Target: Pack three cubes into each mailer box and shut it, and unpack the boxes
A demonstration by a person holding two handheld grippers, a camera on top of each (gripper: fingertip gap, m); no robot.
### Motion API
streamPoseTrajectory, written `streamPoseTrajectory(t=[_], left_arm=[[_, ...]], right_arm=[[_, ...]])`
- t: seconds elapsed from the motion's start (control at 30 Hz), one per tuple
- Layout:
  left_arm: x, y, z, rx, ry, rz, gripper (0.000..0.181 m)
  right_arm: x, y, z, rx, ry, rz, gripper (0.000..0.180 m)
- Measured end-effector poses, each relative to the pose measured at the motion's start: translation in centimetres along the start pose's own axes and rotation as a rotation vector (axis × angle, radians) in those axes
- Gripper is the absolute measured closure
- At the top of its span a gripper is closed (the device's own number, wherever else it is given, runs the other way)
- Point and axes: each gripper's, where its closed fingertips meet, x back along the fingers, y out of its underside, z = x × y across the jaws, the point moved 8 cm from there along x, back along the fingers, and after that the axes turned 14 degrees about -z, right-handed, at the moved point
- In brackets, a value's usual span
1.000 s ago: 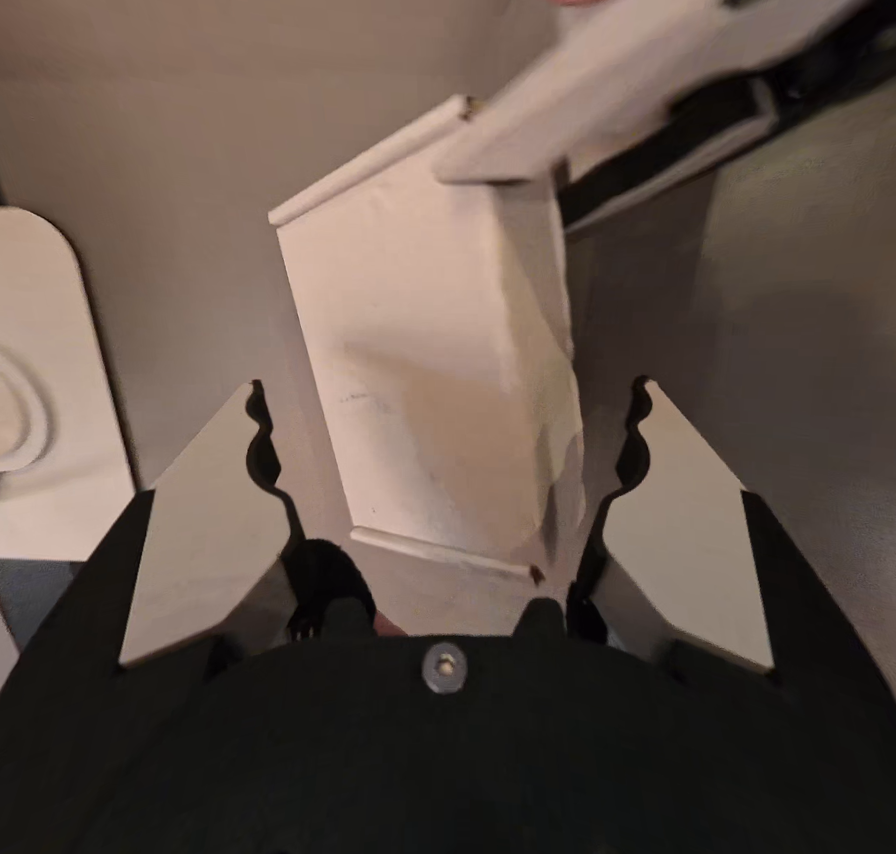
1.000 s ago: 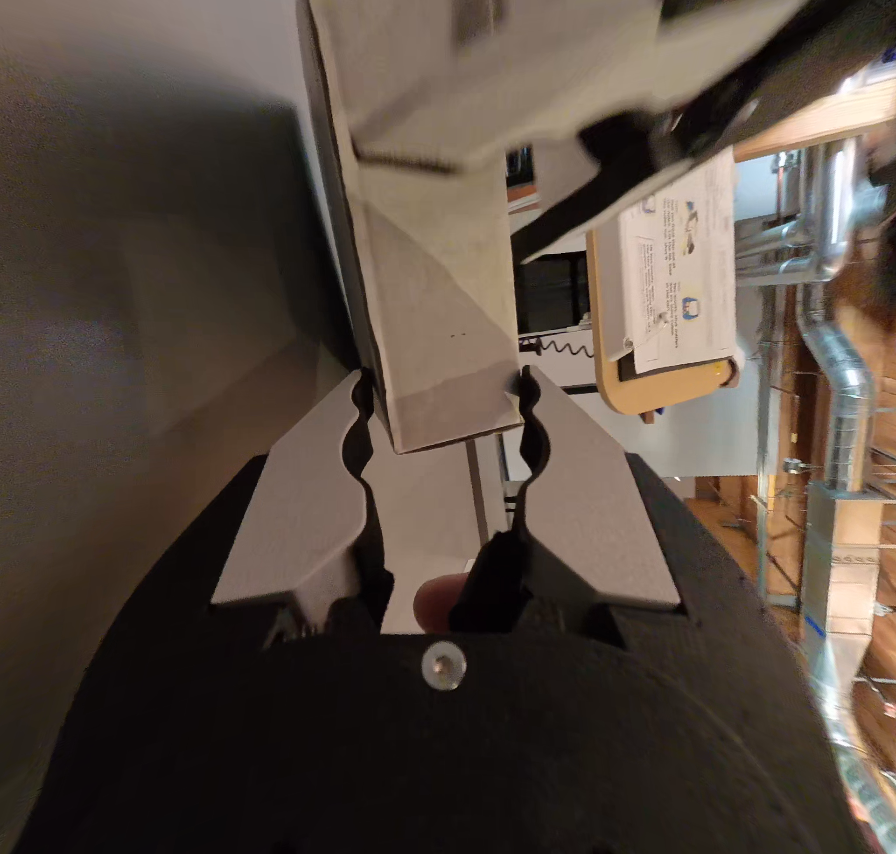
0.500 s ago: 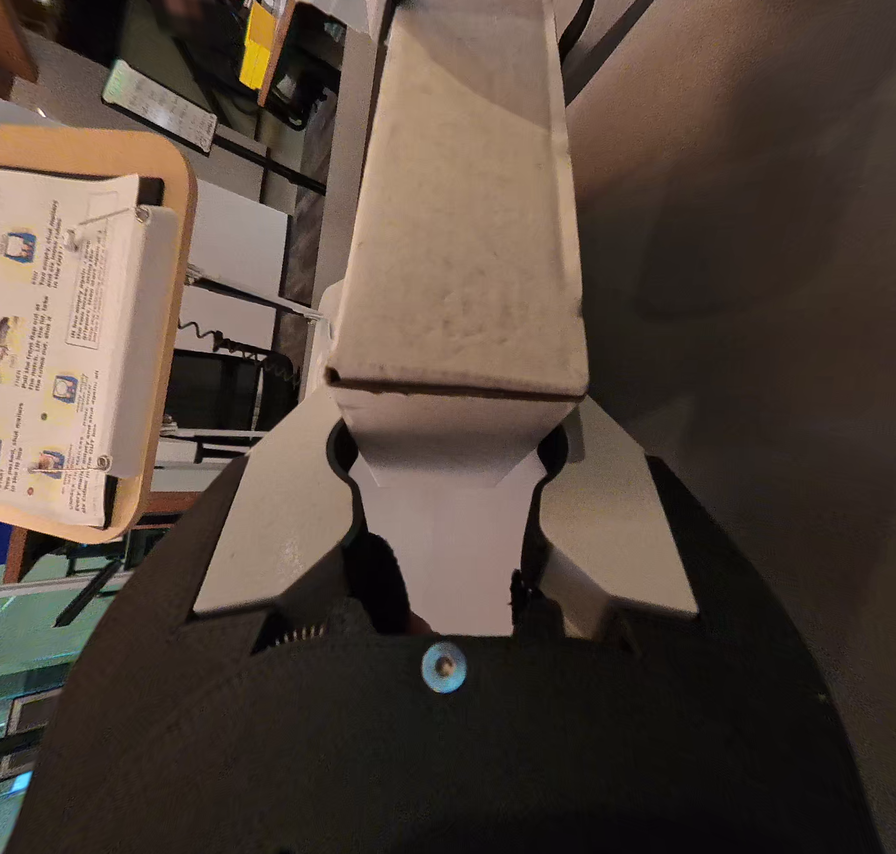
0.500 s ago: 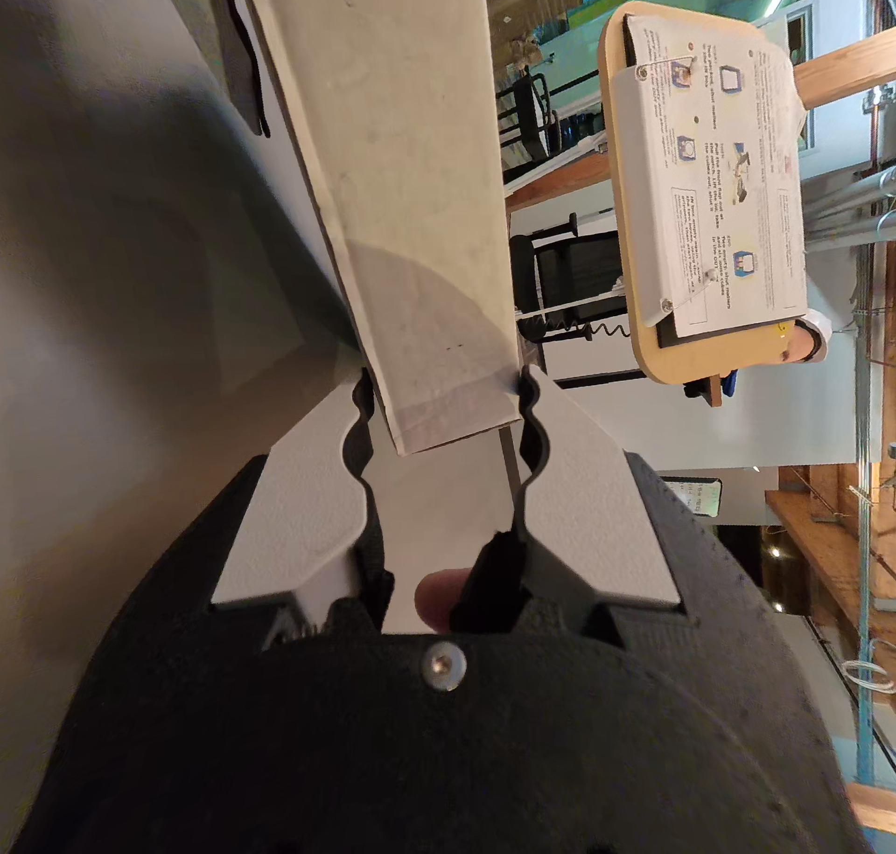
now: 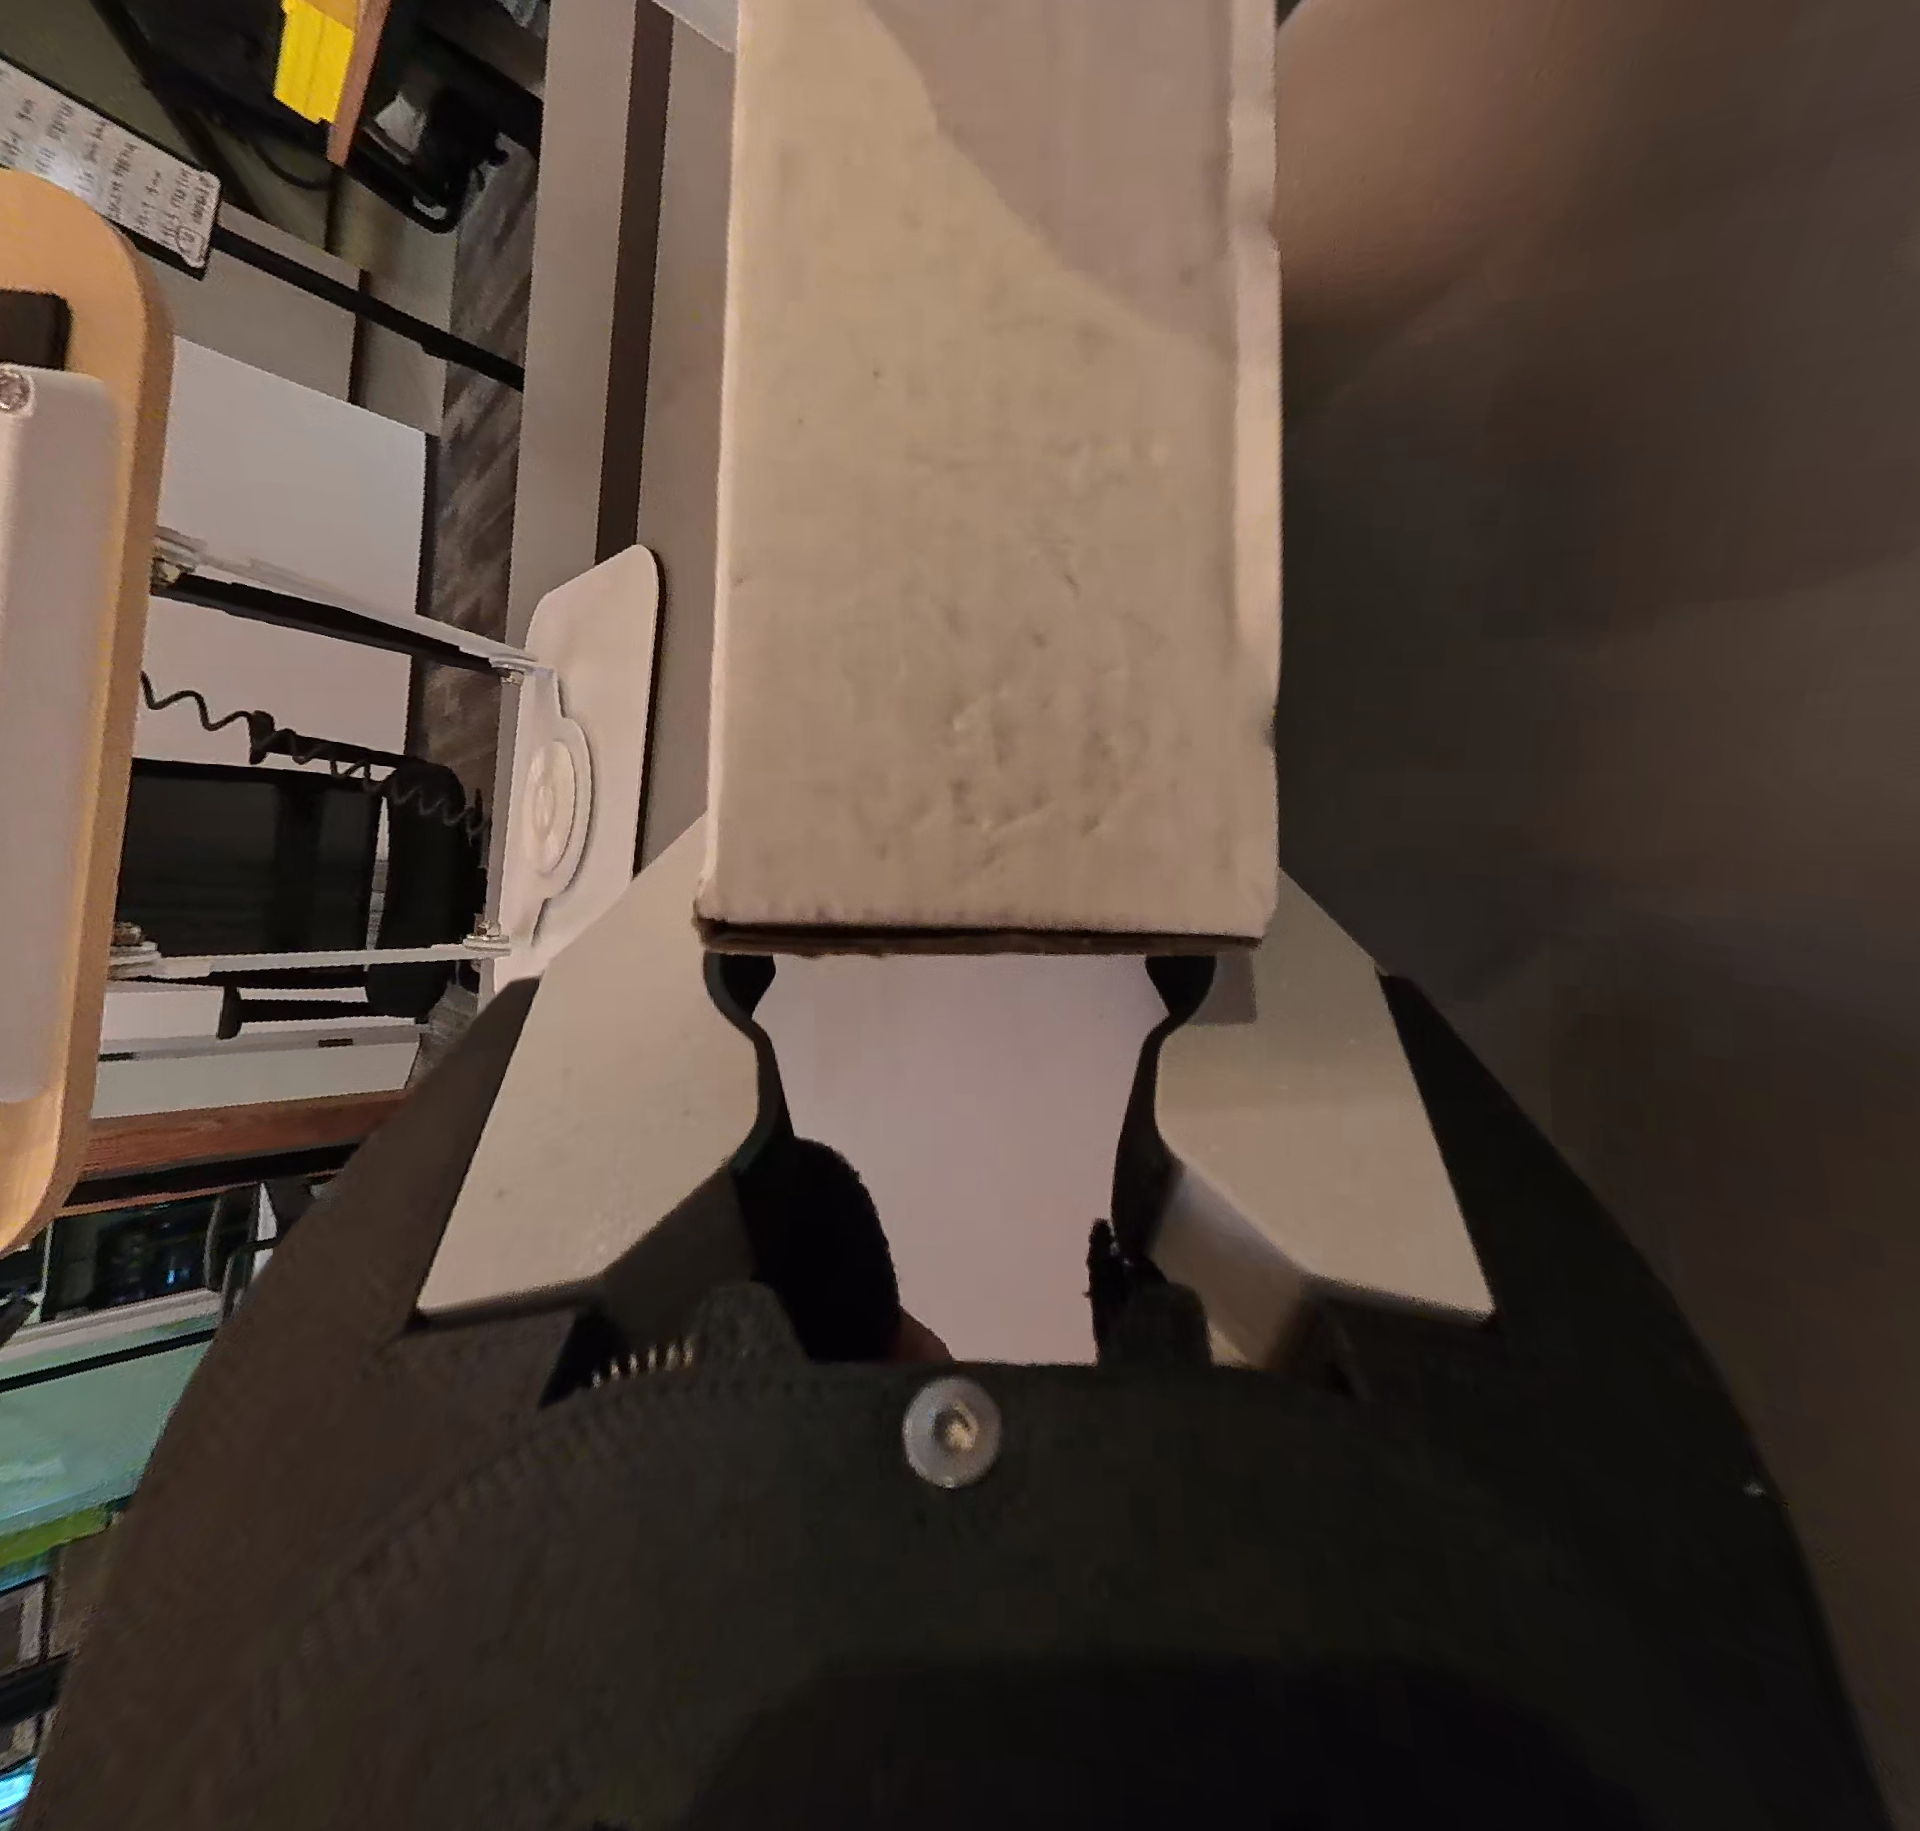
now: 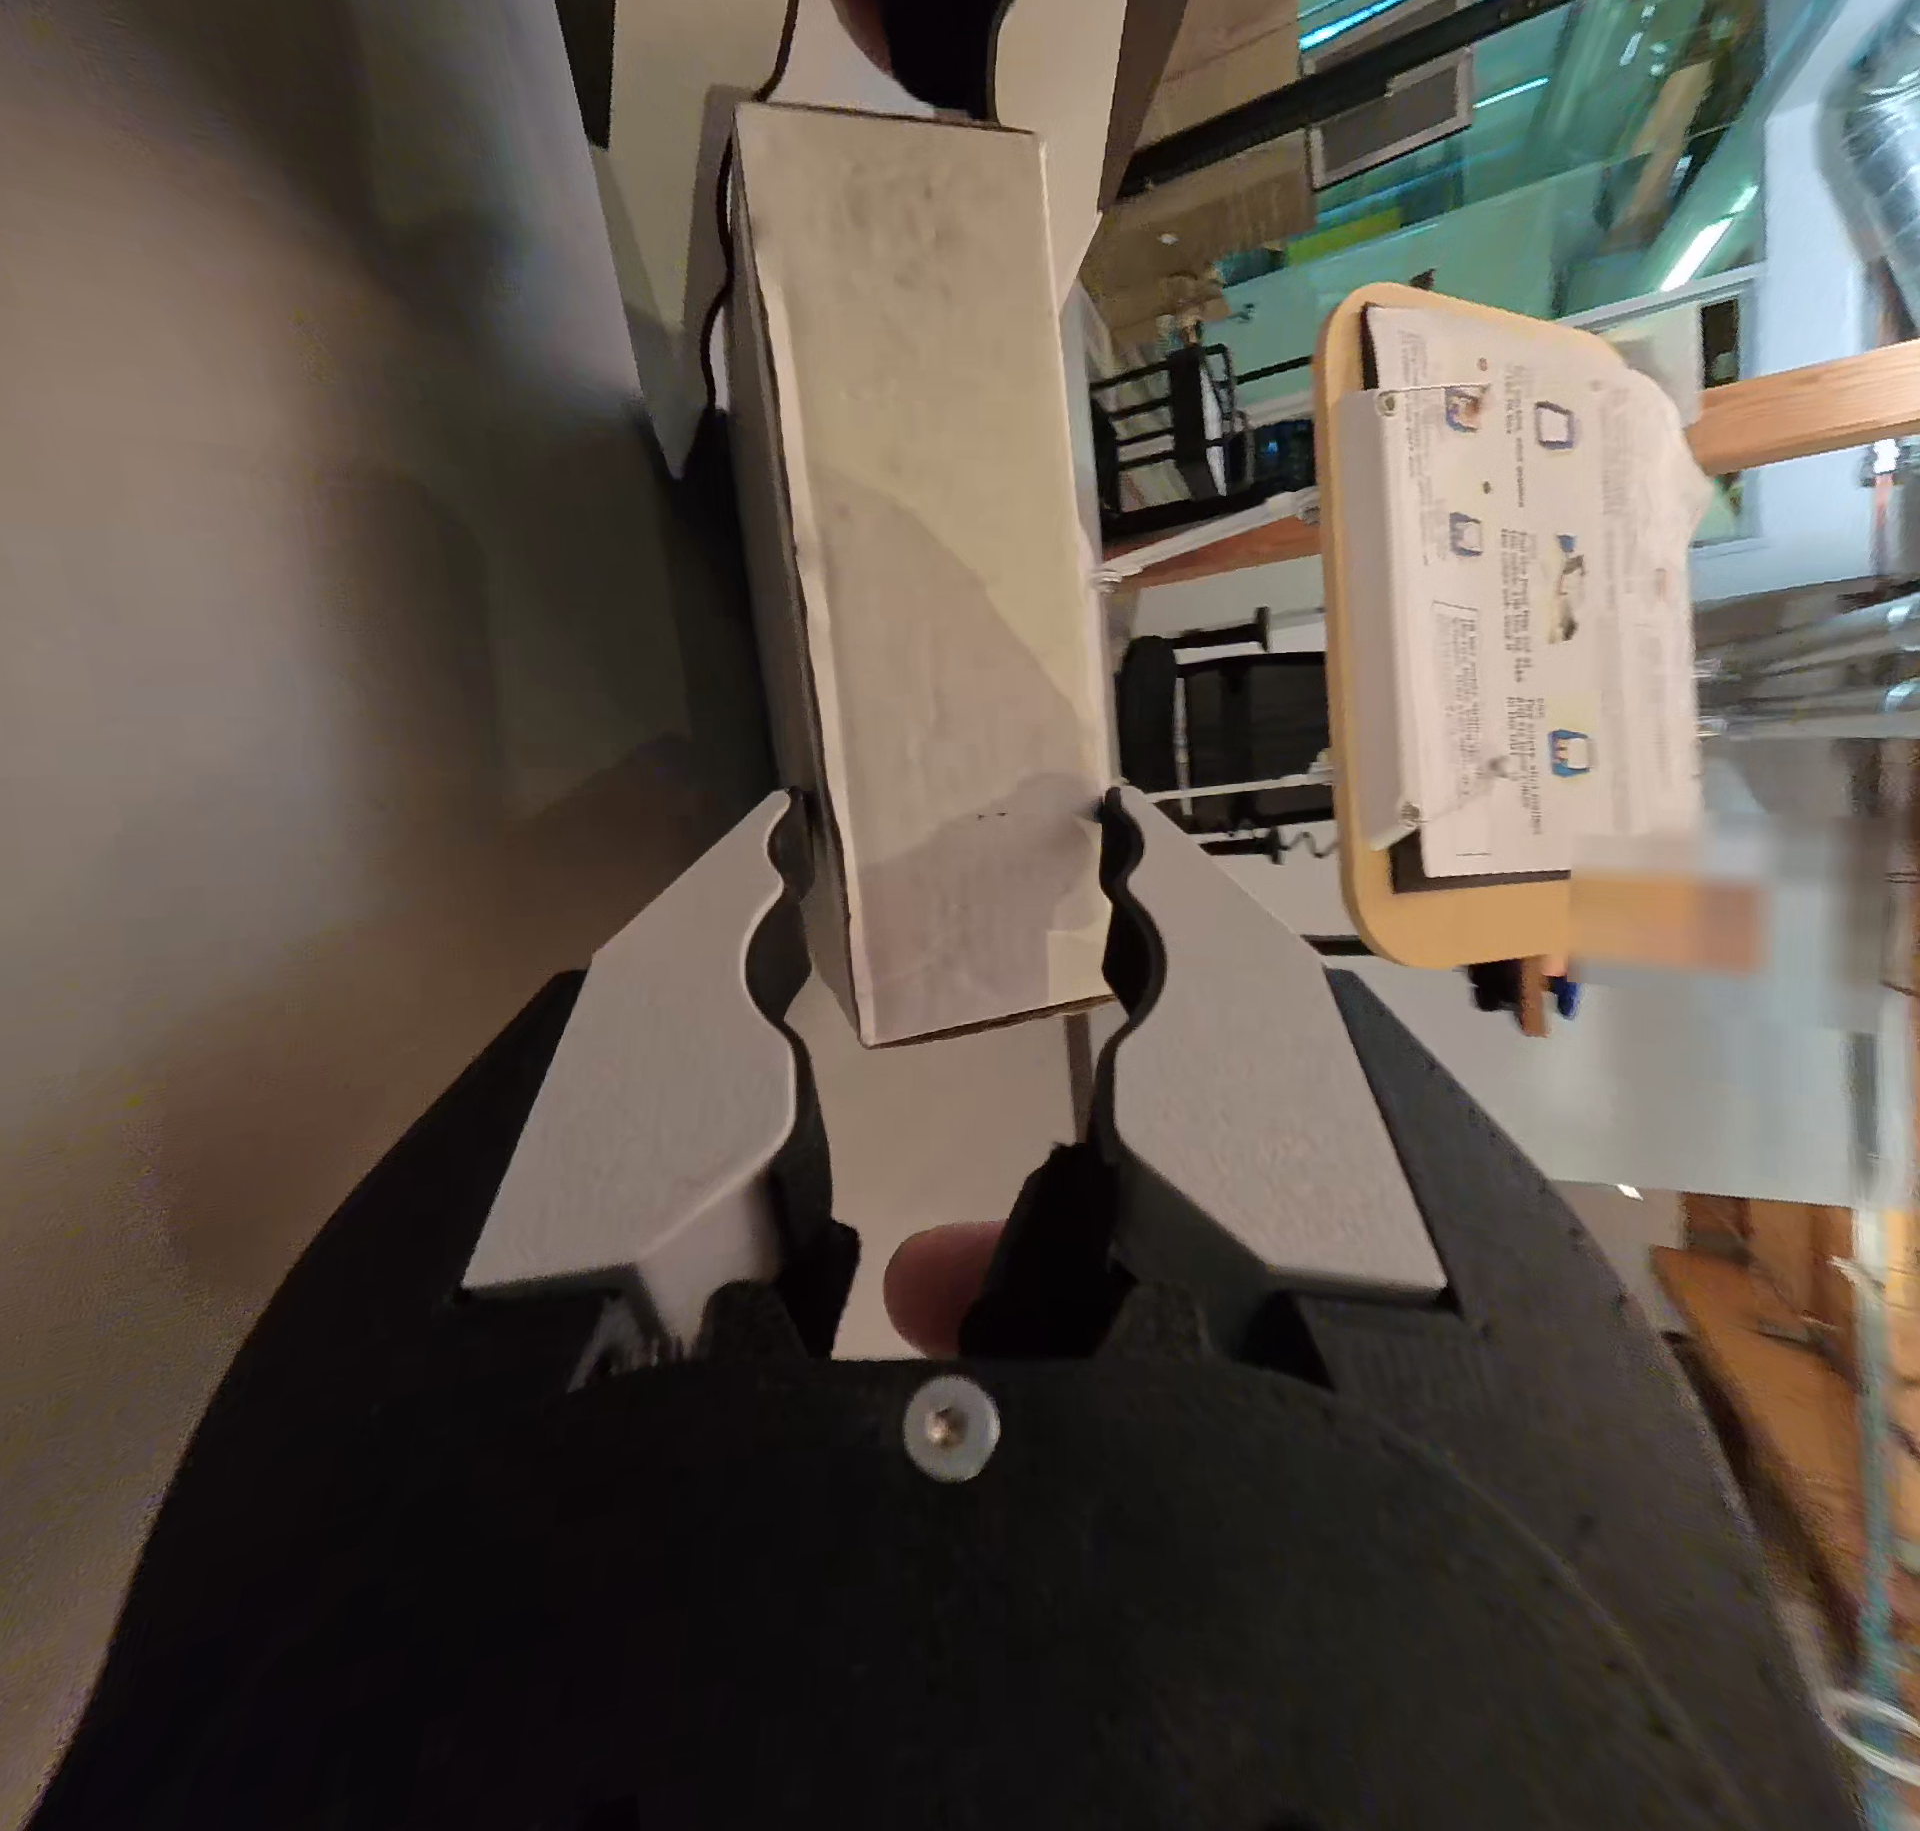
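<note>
The white mailer box is shut, so nothing inside it can be seen, and it is held lifted between the two tongs, one at each end, beside the grey tabletop. The right gripper is closed part way onto the near end of the box, its grey fingers pressing the two opposite long faces, so the box fills the gap between them. The left gripper grips the other end the same way, its jaws spread about as wide as the box and its fingertips hidden behind the box's end edge. The right wrist view shows the whole length of the box with the left gripper at the far end, and a wooden board carrying a printed sheet off to the right. The left wrist view shows the box only close up, plus a white plate standing past its left side.
</note>
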Motion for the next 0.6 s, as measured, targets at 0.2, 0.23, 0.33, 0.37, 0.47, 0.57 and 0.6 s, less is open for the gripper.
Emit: streamPoseTrajectory(t=[0.2,0.23,0.33,0.37,0.47,0.57,0.6], left_arm=[[-0.1,-0.1,0.1,-0.021,0.002,0.017,0.109],[0.0,-0.1,0.1,-0.025,0.003,0.016,0.109],[-0.1,-0.3,0.2,-0.031,0.001,0.020,0.109],[-0.1,-0.3,0.2,-0.021,0.007,0.024,0.109],[-0.1,-0.3,0.1,-0.023,0.016,0.018,0.109],[-0.1,-0.3,-0.1,-0.001,0.023,0.019,0.109],[-0.1,-0.3,-0.2,0.045,0.059,0.022,0.109]], right_arm=[[0.5,0.5,0.8,-0.066,-0.133,0.068,0.128],[0.6,0.6,1.0,-0.100,-0.179,0.092,0.129],[0.9,0.9,1.7,-0.161,-0.278,0.135,0.133],[0.7,1.1,1.8,-0.164,-0.278,0.129,0.133],[0.7,1.1,1.9,-0.160,-0.268,0.125,0.133],[1.0,0.8,1.4,-0.101,-0.190,0.114,0.134],[1.2,0.5,1.0,-0.035,-0.146,0.102,0.166]])
